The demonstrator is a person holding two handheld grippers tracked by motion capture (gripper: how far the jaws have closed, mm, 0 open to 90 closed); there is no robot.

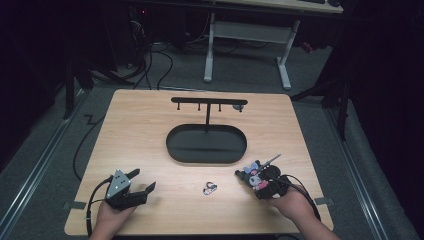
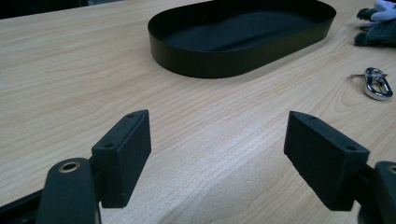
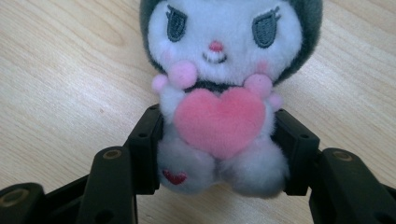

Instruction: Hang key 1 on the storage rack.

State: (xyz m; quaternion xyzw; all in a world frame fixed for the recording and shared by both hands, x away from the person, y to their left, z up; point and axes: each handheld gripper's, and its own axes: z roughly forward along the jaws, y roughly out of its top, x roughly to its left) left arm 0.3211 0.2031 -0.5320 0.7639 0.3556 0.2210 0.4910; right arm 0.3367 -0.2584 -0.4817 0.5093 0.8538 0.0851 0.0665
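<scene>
A small plush toy (image 3: 219, 56) with a white face, dark grey hood and a pink heart on its chest lies on the wooden table (image 1: 150, 125) at the front right (image 1: 252, 171). My right gripper (image 3: 219, 149) has its two black pads pressed against the toy's sides at the lower body; a person's hand holds this gripper (image 1: 259, 182) near the table's front edge. My left gripper (image 1: 143, 180) rests at the front left with jaws wide apart over bare wood (image 2: 219, 144) and nothing between them. The plush toy (image 2: 380, 28) also shows at the far right of the left gripper view.
A black oval tray (image 1: 175, 150) sits mid-table, its wall (image 2: 210, 60) ahead of the left gripper. A black T-shaped stand with small hooks (image 1: 207, 101) rises from the tray's back. A silver clip (image 1: 210, 189) lies between the two grippers (image 2: 377, 84).
</scene>
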